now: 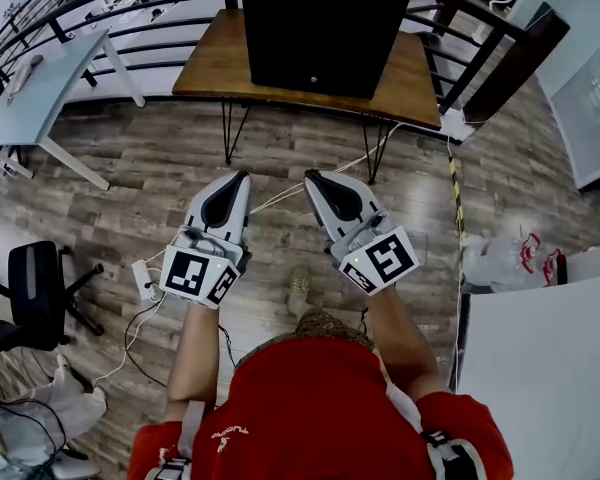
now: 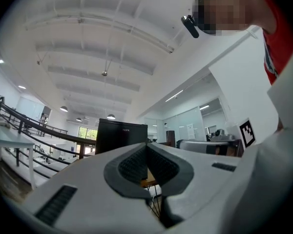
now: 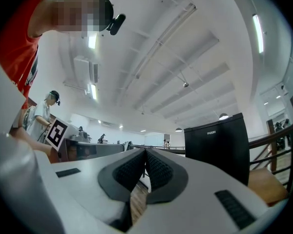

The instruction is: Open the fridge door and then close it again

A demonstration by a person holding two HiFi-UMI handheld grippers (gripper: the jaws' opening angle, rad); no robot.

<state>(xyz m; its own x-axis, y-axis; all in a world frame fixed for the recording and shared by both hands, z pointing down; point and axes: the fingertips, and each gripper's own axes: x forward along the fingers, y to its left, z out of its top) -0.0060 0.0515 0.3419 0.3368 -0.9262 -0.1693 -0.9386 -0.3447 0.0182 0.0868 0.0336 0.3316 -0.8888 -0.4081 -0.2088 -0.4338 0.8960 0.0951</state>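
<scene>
A small black fridge (image 1: 323, 28) stands on a wooden table (image 1: 208, 73) at the top of the head view, its door closed. It also shows ahead in the left gripper view as the black fridge (image 2: 121, 136) and in the right gripper view as the fridge (image 3: 216, 145). My left gripper (image 1: 243, 176) and right gripper (image 1: 309, 176) hover side by side over the wood floor, short of the table. Both are shut with nothing between their jaws, and both point slightly upward toward the fridge.
A black railing (image 1: 100, 13) runs behind the table. A pale desk (image 1: 40, 98) is at left, a black office chair (image 1: 35, 293) at lower left, a power strip with cables (image 1: 145, 278) on the floor. A white surface (image 1: 540, 368) fills the lower right. Other people work at benches in the distance.
</scene>
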